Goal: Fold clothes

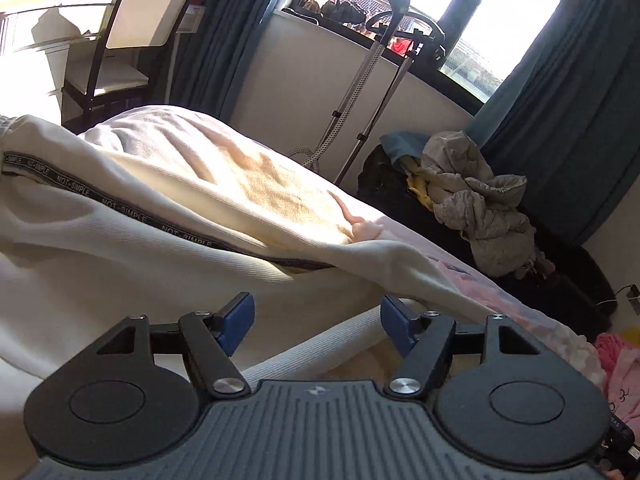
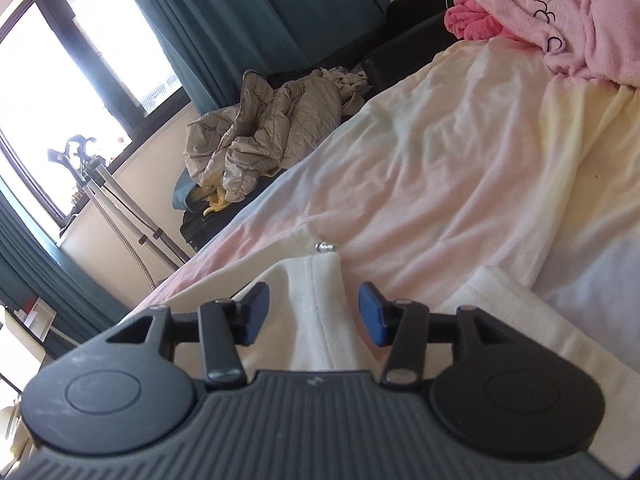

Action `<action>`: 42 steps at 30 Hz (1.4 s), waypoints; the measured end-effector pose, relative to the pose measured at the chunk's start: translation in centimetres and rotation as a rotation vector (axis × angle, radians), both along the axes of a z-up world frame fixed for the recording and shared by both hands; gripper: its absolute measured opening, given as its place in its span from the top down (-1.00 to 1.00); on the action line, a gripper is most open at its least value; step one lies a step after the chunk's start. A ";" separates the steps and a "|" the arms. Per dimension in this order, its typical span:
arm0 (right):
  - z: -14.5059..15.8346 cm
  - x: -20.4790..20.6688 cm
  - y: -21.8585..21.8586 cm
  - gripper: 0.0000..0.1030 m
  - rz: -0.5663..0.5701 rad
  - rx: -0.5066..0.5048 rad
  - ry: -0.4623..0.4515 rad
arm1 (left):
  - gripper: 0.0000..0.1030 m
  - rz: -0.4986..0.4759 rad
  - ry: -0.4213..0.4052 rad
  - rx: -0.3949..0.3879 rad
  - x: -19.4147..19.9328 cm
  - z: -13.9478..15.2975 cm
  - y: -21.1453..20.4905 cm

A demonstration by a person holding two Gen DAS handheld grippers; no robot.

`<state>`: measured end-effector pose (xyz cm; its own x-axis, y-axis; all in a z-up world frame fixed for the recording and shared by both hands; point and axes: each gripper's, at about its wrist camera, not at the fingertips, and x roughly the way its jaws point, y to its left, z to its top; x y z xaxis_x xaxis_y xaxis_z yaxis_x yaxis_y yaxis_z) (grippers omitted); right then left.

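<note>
Sunlit bedding (image 2: 460, 168) is carrying our cream garment (image 1: 100, 240), lying rumpled. We are holding the left gripper (image 1: 318, 320) and right gripper (image 2: 313, 307) apart, straddling its edges; we are aiming to pinch squarely, keeping hems aligned.

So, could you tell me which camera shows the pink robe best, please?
The right wrist view: the pink robe lies heaped at the bed's far end, embroidery visible. The left wrist view catches only a sliver at its right edge.
</note>
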<state>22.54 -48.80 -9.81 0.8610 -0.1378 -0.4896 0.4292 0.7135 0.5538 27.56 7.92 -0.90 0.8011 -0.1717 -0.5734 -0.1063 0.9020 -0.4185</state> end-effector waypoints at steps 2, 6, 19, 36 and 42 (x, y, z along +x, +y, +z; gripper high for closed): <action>0.1 -1.1 0.8 -0.02 0.032 0.013 0.013 | -0.45 0.051 0.010 -0.004 -2.8 -0.3 1.7; 0.0 -2.0 2.2 -0.04 0.072 0.151 0.039 | -0.48 0.128 0.053 0.032 -7.9 -1.5 4.1; -1.4 -1.6 5.3 -0.21 0.072 0.275 0.109 | -0.54 0.060 0.118 0.360 -7.5 -4.7 0.2; -2.4 4.7 0.5 0.87 -0.188 0.263 -0.046 | -0.60 0.050 0.100 0.233 -6.8 -4.2 2.7; 6.0 6.3 0.3 0.90 -0.144 -0.024 -0.065 | -0.60 0.065 0.062 0.143 -7.2 -3.8 3.9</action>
